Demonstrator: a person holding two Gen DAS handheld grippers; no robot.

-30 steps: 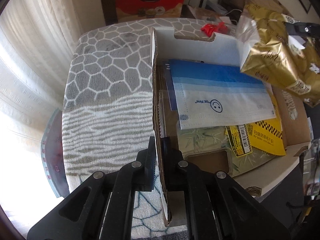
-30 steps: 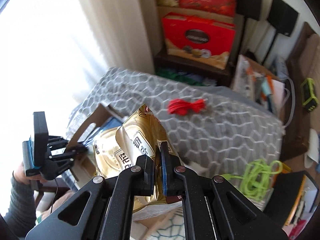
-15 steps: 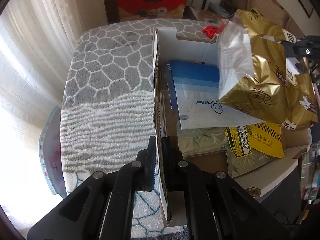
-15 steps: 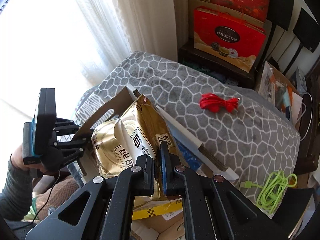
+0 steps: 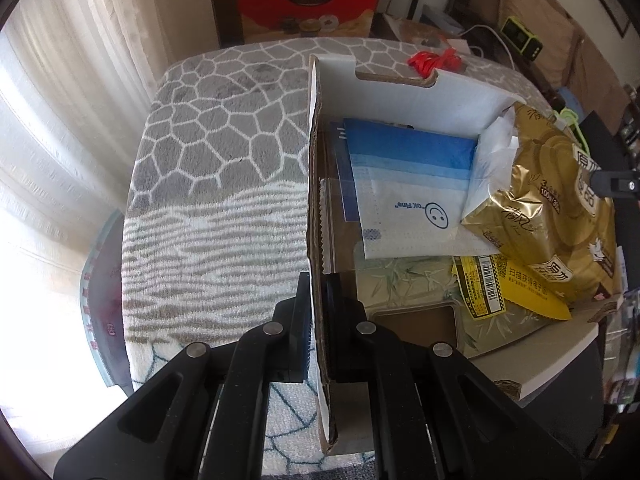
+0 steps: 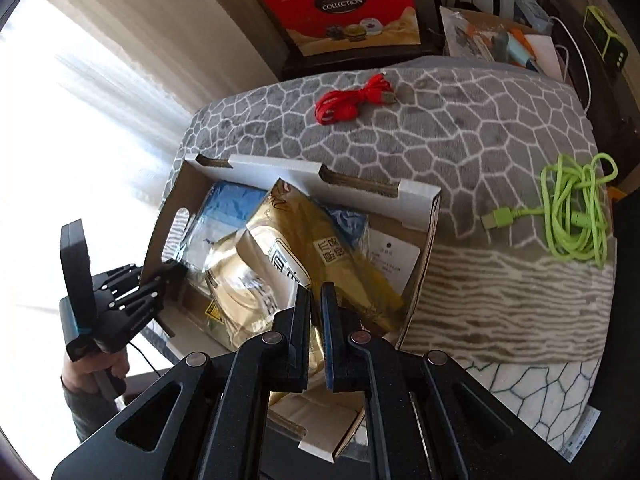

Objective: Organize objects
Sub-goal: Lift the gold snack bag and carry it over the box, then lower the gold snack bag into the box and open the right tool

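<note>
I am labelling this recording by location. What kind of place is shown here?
Most likely a lived-in room at home: a patterned grey blanket covers the surface, curtains hang at a bright window, and a red gift box stands among household clutter.

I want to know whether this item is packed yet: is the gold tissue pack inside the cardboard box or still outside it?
Partly in. The gold tissue pack hangs tilted over the cardboard box, clamped by the right gripper, not yet released.

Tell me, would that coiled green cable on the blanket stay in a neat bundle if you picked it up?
Probably not. The green cable lies in loose loops with no tie visible, and its plug end already trails free, so it would likely droop and unravel. It looks thin, so probably light.
</note>
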